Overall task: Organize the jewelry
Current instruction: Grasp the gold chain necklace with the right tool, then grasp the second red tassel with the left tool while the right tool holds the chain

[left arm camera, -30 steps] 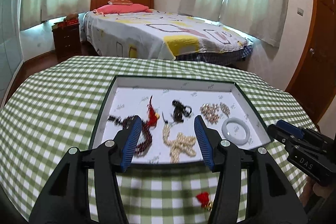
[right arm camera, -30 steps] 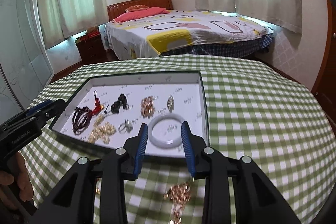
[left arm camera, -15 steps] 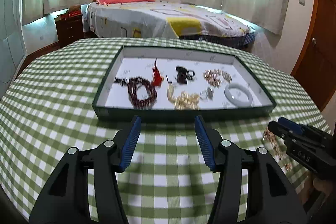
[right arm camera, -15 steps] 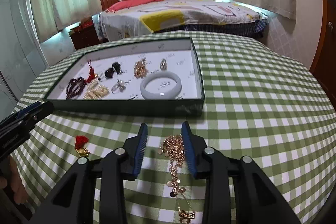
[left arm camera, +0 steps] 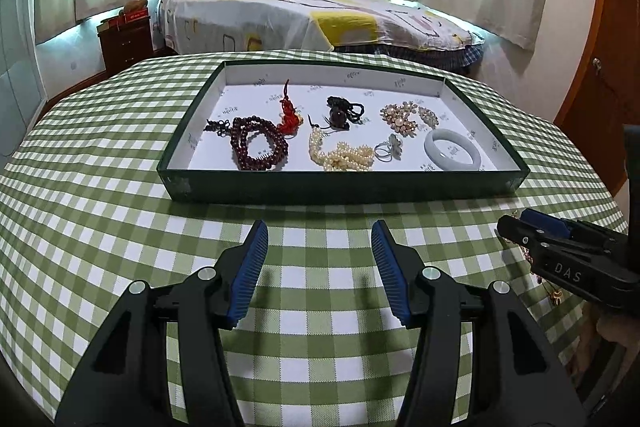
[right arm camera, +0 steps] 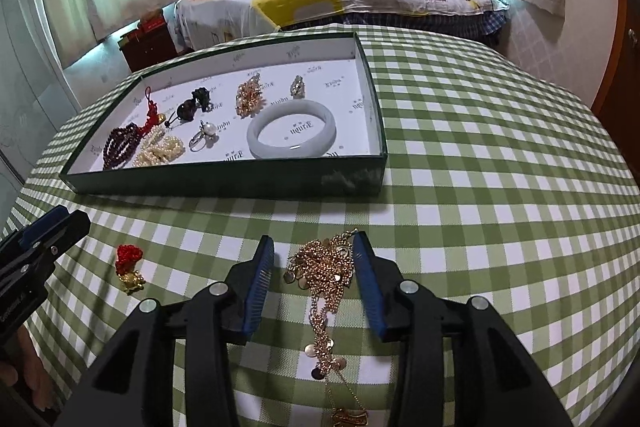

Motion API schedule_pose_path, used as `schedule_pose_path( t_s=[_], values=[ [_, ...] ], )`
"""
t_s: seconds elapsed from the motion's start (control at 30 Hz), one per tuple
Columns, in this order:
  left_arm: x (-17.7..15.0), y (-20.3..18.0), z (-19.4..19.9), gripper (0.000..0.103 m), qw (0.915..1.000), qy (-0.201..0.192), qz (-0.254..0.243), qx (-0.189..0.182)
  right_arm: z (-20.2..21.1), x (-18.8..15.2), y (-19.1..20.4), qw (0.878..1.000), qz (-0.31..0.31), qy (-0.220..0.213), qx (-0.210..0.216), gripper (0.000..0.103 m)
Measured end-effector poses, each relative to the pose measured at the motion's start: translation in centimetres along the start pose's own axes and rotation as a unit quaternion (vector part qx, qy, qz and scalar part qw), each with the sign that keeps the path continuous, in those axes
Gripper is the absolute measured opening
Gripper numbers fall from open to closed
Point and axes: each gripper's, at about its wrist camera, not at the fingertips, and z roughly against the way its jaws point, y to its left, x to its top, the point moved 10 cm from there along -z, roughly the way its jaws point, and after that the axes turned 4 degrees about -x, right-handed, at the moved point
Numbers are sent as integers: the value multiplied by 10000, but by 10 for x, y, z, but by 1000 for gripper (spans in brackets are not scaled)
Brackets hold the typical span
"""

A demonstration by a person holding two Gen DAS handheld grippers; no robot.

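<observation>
The surface (right arm camera: pixel 500 155), under a green checked cloth, carries the dark green tray (right arm camera: pixel 224 183), and most of the job looks done: the tray already holds a pale bangle (right arm camera: pixel 291 133), dark red beads (right arm camera: pixel 120 143), a pearl strand (right arm camera: pixel 160 153), a ring, brooches and a black pendant. Two pieces are left outside it. The gold chain necklace (right arm camera: pixel 324 267) lies heaped between the two blue pads of the right tongs (right arm camera: pixel 314 263), its tail trailing toward 6 o'clock; these jaws are opening and do not press on it. The small red tassel charm (right arm camera: pixel 129 263) sits at about 9 o'clock from them. The left tongs (left arm camera: pixel 318 263) stand half open and empty, the tray at 12 o'clock.
</observation>
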Motion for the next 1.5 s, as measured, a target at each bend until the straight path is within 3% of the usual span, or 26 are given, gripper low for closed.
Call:
schedule_pose_path(
  t_s=[0.03, 0.1, 0.17, 0.27, 0.83, 1.07, 1.2, 1.5],
  values=[
    [0, 0, 0, 53, 10000, 8, 5, -1, 0, 0, 0, 10000, 13, 0, -24, 38],
    [-1, -1, -1, 58, 10000, 17, 7, -6, 1, -1, 1, 10000, 28, 0, -2, 23],
    [-1, -1, 0, 63, 10000, -8, 15, -7, 1, -2, 1, 10000, -7, 5, 50, 19],
    [-2, -4, -1, 63, 10000, 11, 6, -30, 2, -3, 1, 9999, -62, 8, 148, 13],
    [-15, -29, -19, 63, 9989, 375, -233, -130, 25, -11, 17, 9991, 159, -331, 225, 12],
    [-20, -36, -29, 40, 9973, 611, -292, -290, 22, -12, 17, 9991, 117, -291, 277, 12],
    [-21, -40, -30, 19, 9966, 629, -319, -434, 20, -14, 19, 9991, 123, -266, 291, 12],
    [-18, -43, -22, 15, 9964, 529, -323, -573, 21, -12, 20, 9991, 107, -304, 292, 12]
  ],
)
